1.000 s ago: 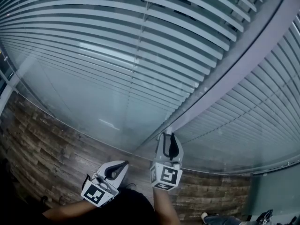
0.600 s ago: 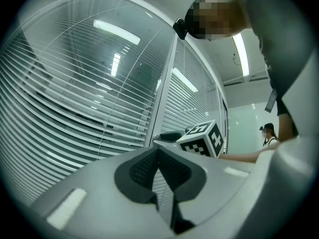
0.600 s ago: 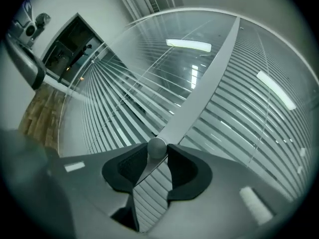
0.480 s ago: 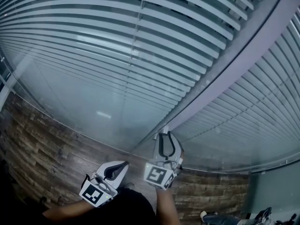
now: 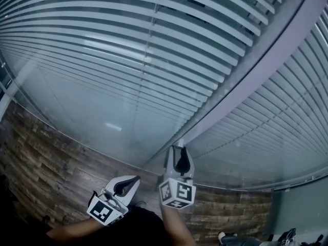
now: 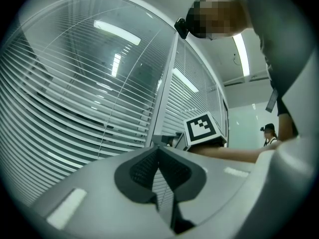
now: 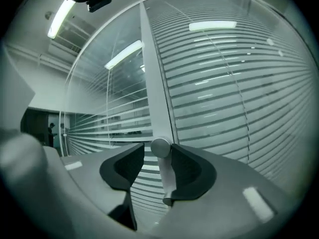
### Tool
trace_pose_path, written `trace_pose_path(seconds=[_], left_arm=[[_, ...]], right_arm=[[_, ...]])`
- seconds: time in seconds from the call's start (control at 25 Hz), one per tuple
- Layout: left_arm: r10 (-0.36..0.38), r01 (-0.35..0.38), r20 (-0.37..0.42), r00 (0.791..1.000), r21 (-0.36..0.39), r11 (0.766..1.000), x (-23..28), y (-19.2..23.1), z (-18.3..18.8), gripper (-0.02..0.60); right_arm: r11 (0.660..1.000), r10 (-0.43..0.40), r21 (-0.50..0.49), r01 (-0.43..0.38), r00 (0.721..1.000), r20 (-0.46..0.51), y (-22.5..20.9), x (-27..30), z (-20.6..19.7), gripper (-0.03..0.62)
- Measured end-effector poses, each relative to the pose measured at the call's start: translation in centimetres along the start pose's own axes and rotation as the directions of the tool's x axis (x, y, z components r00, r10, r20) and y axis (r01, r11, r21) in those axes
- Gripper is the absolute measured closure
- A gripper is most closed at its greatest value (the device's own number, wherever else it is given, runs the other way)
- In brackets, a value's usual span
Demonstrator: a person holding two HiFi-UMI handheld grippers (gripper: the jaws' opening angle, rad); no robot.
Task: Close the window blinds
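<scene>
Slatted blinds (image 5: 154,50) fill most of the head view. They hang behind glass on both sides of a pale frame (image 5: 256,81) that runs diagonally down toward the grippers, and thin dark gaps show between the slats. Below the glass lies a band of wood-pattern surface (image 5: 46,158). The right gripper (image 5: 178,150) is raised with its tips at the lower end of the frame. The left gripper (image 5: 133,181) sits lower and to the left, apart from both the frame and the blinds. In the right gripper view the frame (image 7: 154,93) rises straight above the right gripper (image 7: 157,151), with blinds (image 7: 224,98) beside it. The jaws are spread partway around a metal knob (image 7: 160,147) on a short stem (image 7: 168,180). The knob rests against the right-hand pad, and a narrow gap separates it from the left-hand pad (image 7: 127,166), so it is bracketed but not pinched. In the left gripper view the left gripper (image 6: 158,151) has its pads pressed together at the tips and nothing between them. Beyond it, the right gripper's marker cube (image 6: 203,128) shows beside the frame (image 6: 164,93).
</scene>
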State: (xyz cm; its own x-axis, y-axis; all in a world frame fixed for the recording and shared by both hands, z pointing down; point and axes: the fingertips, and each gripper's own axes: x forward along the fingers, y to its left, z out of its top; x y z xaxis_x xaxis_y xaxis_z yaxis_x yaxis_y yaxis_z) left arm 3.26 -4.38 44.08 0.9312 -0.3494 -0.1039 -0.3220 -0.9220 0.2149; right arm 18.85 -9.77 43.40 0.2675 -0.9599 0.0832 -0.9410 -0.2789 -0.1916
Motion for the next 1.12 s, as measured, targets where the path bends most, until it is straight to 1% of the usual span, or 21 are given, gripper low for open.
trace_pose_path(seconds=[0.08, 0.12, 0.32, 0.36, 0.4, 0.44, 0.48, 0.52, 0.56, 0.6, 0.64, 0.68, 0.76, 0.8, 0.84, 0.88, 0.92, 0.96, 1.04, 1.08, 1.12], left_arm=[[-0.001, 0.001, -0.004, 1.000, -0.003, 1.000, -0.2, 0.0, 0.0, 0.583], [0.001, -0.001, -0.003, 1.000, -0.004, 1.000, -0.3, 0.1, 0.1, 0.583], [0.017, -0.017, 0.000, 1.000, 0.011, 1.000, 0.0, 0.7, 0.2, 0.583], [0.018, -0.018, -0.002, 1.000, 0.011, 1.000, 0.0, 0.8, 0.1, 0.583], [0.019, -0.019, -0.005, 1.000, 0.010, 1.000, 0.0, 0.9, -0.1, 0.583], [0.018, -0.018, -0.008, 1.000, 0.010, 1.000, 0.0, 0.9, -0.2, 0.583], [0.018, -0.017, -0.010, 1.000, 0.010, 1.000, -0.1, 0.9, -0.4, 0.583], [0.017, -0.017, -0.010, 1.000, 0.010, 1.000, -0.1, 0.9, -0.5, 0.583], [0.017, -0.016, -0.010, 1.000, 0.010, 1.000, -0.2, 0.9, -0.6, 0.583], [0.018, -0.018, -0.010, 1.000, 0.009, 1.000, -0.5, 1.0, -0.6, 0.583], [0.022, -0.021, -0.010, 1.000, 0.007, 1.000, -0.7, 1.0, -0.5, 0.583], [0.028, -0.028, -0.009, 1.000, 0.007, 1.000, -1.1, 1.1, -0.2, 0.583], [0.045, -0.045, -0.011, 0.999, 0.012, 0.999, -1.6, 1.2, 0.5, 0.583], [0.053, -0.053, -0.016, 0.998, 0.015, 0.998, -1.6, 1.2, 0.8, 0.583], [0.060, -0.060, -0.022, 0.998, 0.018, 0.998, -1.5, 1.2, 1.1, 0.583], [0.064, -0.064, -0.028, 0.998, 0.019, 0.998, -1.3, 1.1, 1.3, 0.583], [0.067, -0.066, -0.035, 0.997, 0.019, 0.998, -1.1, 0.9, 1.4, 0.583], [0.068, -0.068, -0.044, 0.997, 0.018, 0.998, -1.0, 0.6, 1.2, 0.583], [0.074, -0.073, -0.064, 0.995, 0.018, 0.997, -1.4, -0.1, 0.6, 0.583], [0.081, -0.080, -0.072, 0.994, 0.017, 0.997, -1.6, -0.4, 0.4, 0.583], [0.090, -0.089, -0.078, 0.993, 0.017, 0.996, -1.9, -0.6, 0.3, 0.583]], right_arm=[[0.999, -0.021, 0.039, 0.021, 1.000, 0.012, -0.2, -0.1, 0.1, 0.432], [0.999, -0.029, 0.040, 0.028, 0.999, 0.019, -0.4, 0.0, 0.1, 0.472], [0.999, -0.037, -0.022, 0.038, 0.999, 0.034, -1.1, 0.4, -0.1, 0.462], [0.998, -0.034, -0.051, 0.036, 0.999, 0.030, -1.1, 0.4, -0.2, 0.464], [0.994, -0.032, -0.102, 0.034, 0.999, 0.025, -1.1, 0.4, -0.3, 0.464], [0.982, -0.031, -0.185, 0.034, 0.999, 0.019, -1.0, 0.5, -0.3, 0.464], [0.955, -0.032, -0.296, 0.035, 0.999, 0.015, -0.8, 0.5, -0.3, 0.464], [0.907, -0.034, -0.419, 0.036, 0.999, 0.011, -0.6, 0.5, -0.4, 0.464], [0.847, -0.038, -0.530, 0.034, 0.999, 0.004, -0.4, 0.5, -0.5, 0.464], [0.790, -0.041, -0.612, 0.031, 0.999, -0.003, -0.1, 0.4, -0.7, 0.464], [0.746, -0.047, -0.665, 0.029, 0.999, -0.009, 0.1, 0.3, -0.7, 0.464], [0.714, -0.055, -0.699, 0.029, 0.998, -0.015, 0.5, 0.2, -0.6, 0.464], [0.668, -0.073, -0.743, 0.033, 0.997, -0.021, 1.0, -0.1, 0.0, 0.465], [0.656, -0.073, -0.754, 0.031, 0.997, -0.023, 1.0, -0.1, 0.4, 0.465], [0.658, -0.064, -0.752, 0.021, 0.998, -0.028, 0.9, 0.0, 0.9, 0.464], [0.678, -0.045, -0.735, 0.004, 0.998, -0.035, 0.7, 0.2, 1.3, 0.462], [0.714, -0.017, -0.700, -0.015, 0.999, -0.039, 0.4, 0.3, 1.7, 0.457], [0.761, 0.011, -0.648, -0.033, 0.999, -0.039, 0.2, 0.3, 1.9, 0.453], [0.864, 0.051, -0.500, -0.061, 0.998, -0.034, -0.2, 0.0, 2.1, 0.430], [0.904, 0.065, -0.420, -0.073, 0.997, -0.034, -0.4, -0.2, 1.9, 0.425], [0.934, 0.078, -0.348, -0.085, 0.996, -0.035, -0.5, -0.4, 1.8, 0.424]])
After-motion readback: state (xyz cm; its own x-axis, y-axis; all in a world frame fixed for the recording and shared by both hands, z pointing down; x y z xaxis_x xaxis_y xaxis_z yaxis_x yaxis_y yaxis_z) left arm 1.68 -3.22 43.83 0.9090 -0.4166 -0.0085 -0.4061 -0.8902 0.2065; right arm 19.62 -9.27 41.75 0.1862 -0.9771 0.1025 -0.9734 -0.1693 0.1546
